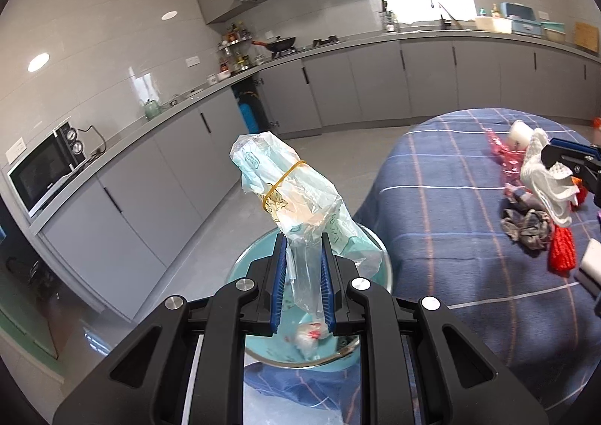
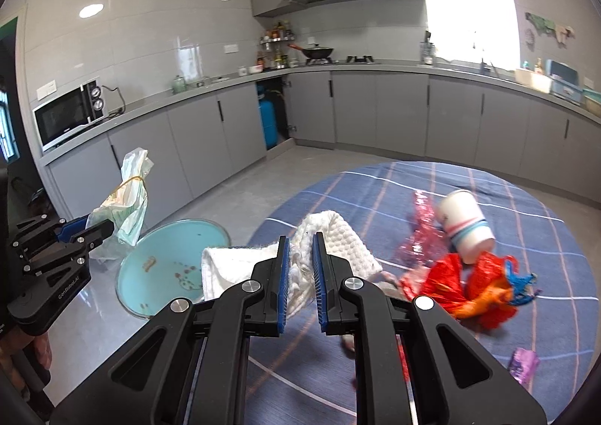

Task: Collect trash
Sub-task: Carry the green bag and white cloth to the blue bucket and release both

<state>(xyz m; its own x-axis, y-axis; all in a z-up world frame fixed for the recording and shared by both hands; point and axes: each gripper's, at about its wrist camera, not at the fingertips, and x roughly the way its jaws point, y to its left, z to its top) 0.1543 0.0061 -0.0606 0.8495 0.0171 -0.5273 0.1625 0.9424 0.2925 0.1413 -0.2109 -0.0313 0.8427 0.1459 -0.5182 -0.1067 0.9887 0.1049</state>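
My left gripper (image 1: pixel 303 241) is shut on a crumpled clear and pale-green plastic bag (image 1: pixel 289 184) bound with a yellow rubber band, held over a light-blue bin (image 1: pixel 379 267). That gripper (image 2: pixel 88 229) and its bag (image 2: pixel 127 199) also show at the left of the right wrist view, beside the bin (image 2: pixel 169 241). My right gripper (image 2: pixel 299 239) is shut on a white foam net wrap (image 2: pixel 345 237) above the table edge; it appears at the right of the left wrist view (image 1: pixel 563 166). The bin holds a few small scraps.
A round table with a blue plaid cloth (image 2: pixel 375 196) carries a tipped paper cup (image 2: pixel 465 226), red plastic film (image 2: pixel 424 226), a red and orange net bundle (image 2: pixel 473 290) and a purple wrapper (image 2: pixel 524 368). Grey kitchen cabinets (image 2: pixel 375 109) line the walls beyond open grey floor (image 2: pixel 248 196).
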